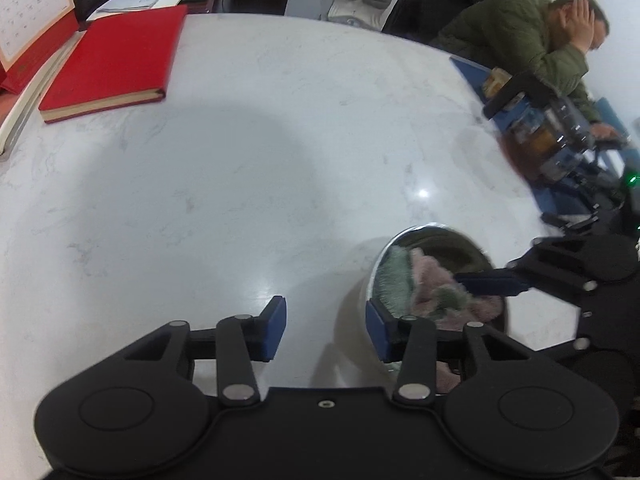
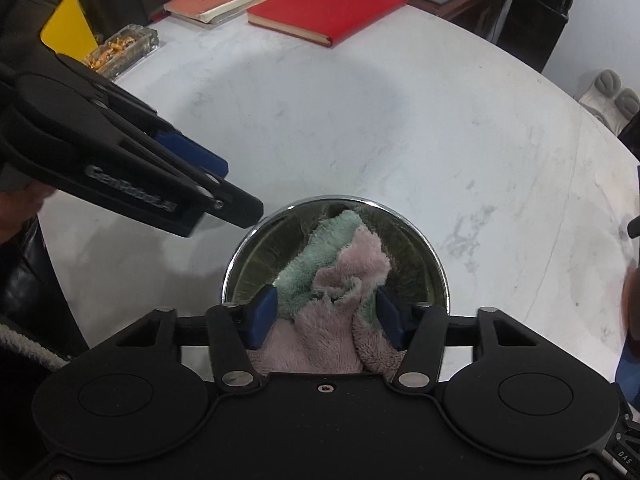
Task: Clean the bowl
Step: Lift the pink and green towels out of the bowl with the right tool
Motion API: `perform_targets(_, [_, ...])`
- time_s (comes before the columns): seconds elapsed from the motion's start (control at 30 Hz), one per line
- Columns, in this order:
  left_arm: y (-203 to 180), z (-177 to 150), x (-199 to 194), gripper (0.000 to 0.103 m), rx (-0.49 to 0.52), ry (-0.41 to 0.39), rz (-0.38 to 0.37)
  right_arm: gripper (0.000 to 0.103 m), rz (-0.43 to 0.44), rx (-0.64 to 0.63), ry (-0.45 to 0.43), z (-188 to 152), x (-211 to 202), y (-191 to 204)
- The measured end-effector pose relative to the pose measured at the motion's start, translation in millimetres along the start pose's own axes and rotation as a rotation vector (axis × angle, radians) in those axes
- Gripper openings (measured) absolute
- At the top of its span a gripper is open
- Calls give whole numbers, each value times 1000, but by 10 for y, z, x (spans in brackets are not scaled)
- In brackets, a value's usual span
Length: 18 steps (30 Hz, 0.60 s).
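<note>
One steel bowl (image 2: 336, 256) sits on my white marble table (image 2: 360, 120), near the table's front edge, and everything else I place from it. It is round, shiny, with a bright rolled rim and a dull, streaky inside. One fluffy cloth (image 2: 332, 280) lies bunched in it, part mint green, part pink, spilling over the bowl's near rim.

I hold two claws. My right claw (image 2: 326, 316) comes over the bowl's near side and is clenched on the cloth: both blue pads (image 2: 262, 316) press into the pink folds. My left claw (image 1: 326, 328) stands at the bowl's left side. One pad (image 1: 378, 330) is against the outside of the rim, the other hangs over bare table, and nothing is pinched between them, so I call it released.

Beyond the bowl, at the far edge of the table, lies one red book (image 2: 326, 10), with a paler book (image 2: 224, 2) beside it. Left of those is one glass ashtray (image 2: 120, 48). One person in a green jacket (image 1: 516, 32) sits at the table's far right.
</note>
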State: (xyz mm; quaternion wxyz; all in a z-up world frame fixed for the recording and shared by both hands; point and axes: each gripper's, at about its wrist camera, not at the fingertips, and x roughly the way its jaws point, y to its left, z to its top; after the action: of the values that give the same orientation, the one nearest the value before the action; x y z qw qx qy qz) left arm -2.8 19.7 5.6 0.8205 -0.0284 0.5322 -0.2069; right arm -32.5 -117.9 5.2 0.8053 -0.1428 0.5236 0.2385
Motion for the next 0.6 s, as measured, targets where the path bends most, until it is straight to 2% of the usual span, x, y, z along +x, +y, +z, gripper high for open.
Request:
perform_targets(0.13, [-119,-25,122,46,70,36,26,51,4,5,48,11,164,-18])
perform_targets(0.17, [-146,-37,168,46,85,45,33,45,6,5,58,21,221,-18])
perform_targets(0.2, [-160,-45,211,46,91,55,42,33,8,7,67,30,269,-19])
perform_targets(0.23, [-170,-53,253,46,93,65,51,26,6,12,66,20,295,-33])
perform_targets(0.33, [-172,-53,333,46,90,80,73,20,20,53,48,1,276,-108])
perform_targets(0.5, [-184,-25,366,46,88,84,80,19,19,239,-143,-41,-251,-445])
perform_targets(0.6, [-237,-29,432,46,97,91,82,19,-27,320,-234,-43,-557,-670])
